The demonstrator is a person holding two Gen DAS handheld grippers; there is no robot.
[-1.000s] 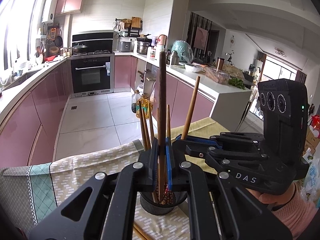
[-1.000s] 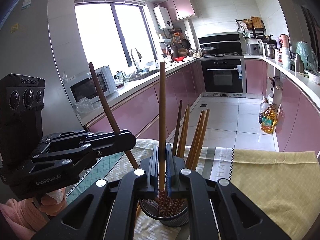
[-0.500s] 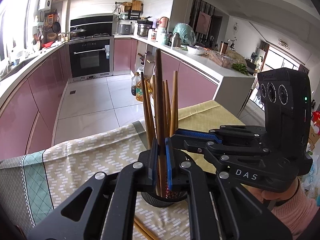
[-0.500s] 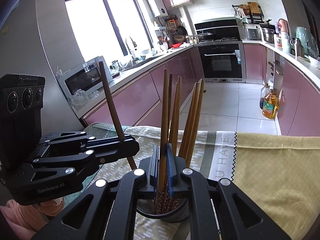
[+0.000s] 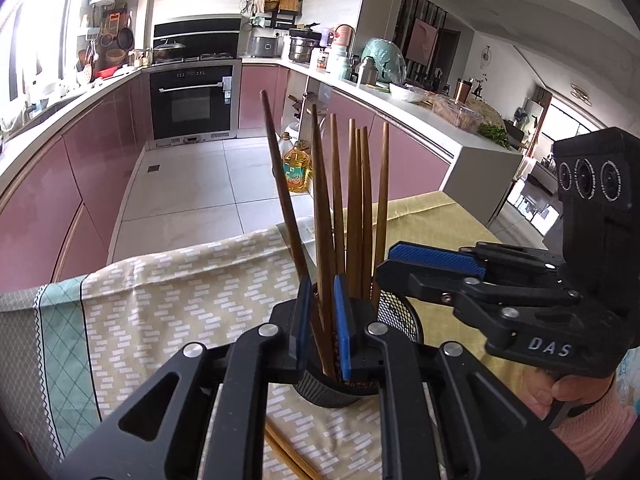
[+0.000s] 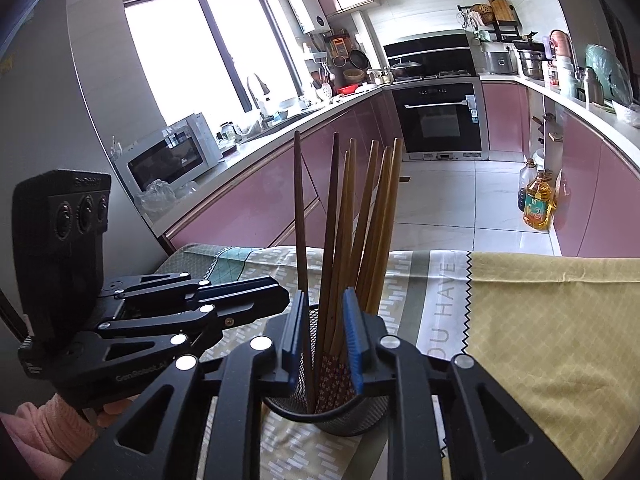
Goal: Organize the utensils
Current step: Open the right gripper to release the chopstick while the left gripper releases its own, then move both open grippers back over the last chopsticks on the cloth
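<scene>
Both claws hang over a black mesh holder (image 5: 394, 314) that stands upright on the cloth-covered surface (image 5: 168, 304), and the holder is full of wooden chopsticks (image 5: 352, 208) standing on end and fanning apart toward their tips. In the left wrist view the left claw (image 5: 320, 320) has its blue pads a narrow gap apart and is opening; one dark chopstick (image 5: 322, 216) runs up between the pads, and there is a sliver of space on either side of it, so the pads do not seem to press on it, though the gap is tight enough that a light touch cannot be ruled out. A second dark chopstick (image 5: 282, 184) leans away to the left of the bundle, passing just outside the left pad. In the right wrist view the right claw (image 6: 325, 336) is a little wider and also opening; several chopstick shafts stand between its pads with visible room around them, their patterned lower ends (image 6: 334, 380) down inside the holder's rim. Each claw shows beside the other, both close to the holder, each gripped by a hand in a pink sleeve (image 5: 592, 428). Two more chopsticks (image 5: 286, 454) lie flat on the cloth in front of the holder.
</scene>
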